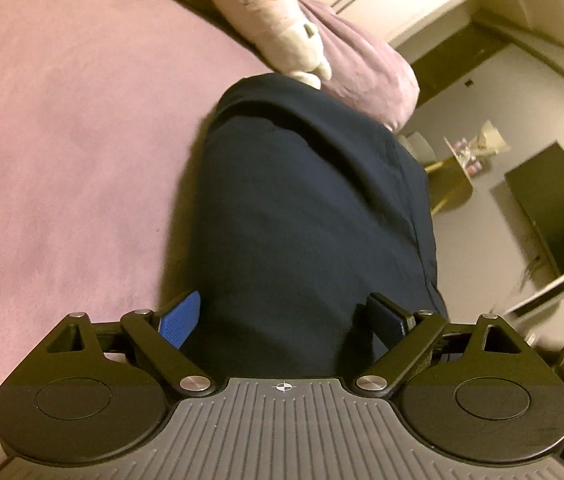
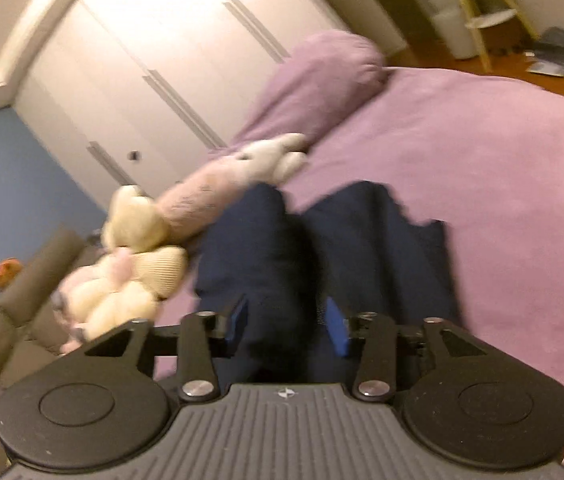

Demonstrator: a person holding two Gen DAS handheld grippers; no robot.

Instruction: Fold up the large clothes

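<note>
1. Navy garment (image 1: 306, 216) lies folded into a long dark strip on the purple bed cover (image 1: 62, 152), its far end touching the long pink plush toy (image 1: 266, 12).
2. Left hand-held gripper (image 1: 286, 320) has its blue pads spread wide, with the near end of the garment between them; the pads do not press on the cloth.
3. Right hand-held gripper (image 2: 288, 328) stands partly apart around a bunched ridge of the garment (image 2: 282, 248); the blurred view does not settle whether its pads touch the fabric.
4. Beyond the garment's far end, a purple pillow (image 2: 318, 84) rests just past the plush toy (image 2: 218, 188).
5. Beside the garment, a cream stuffed bunny (image 2: 134, 264) sits against the toy.
</note>
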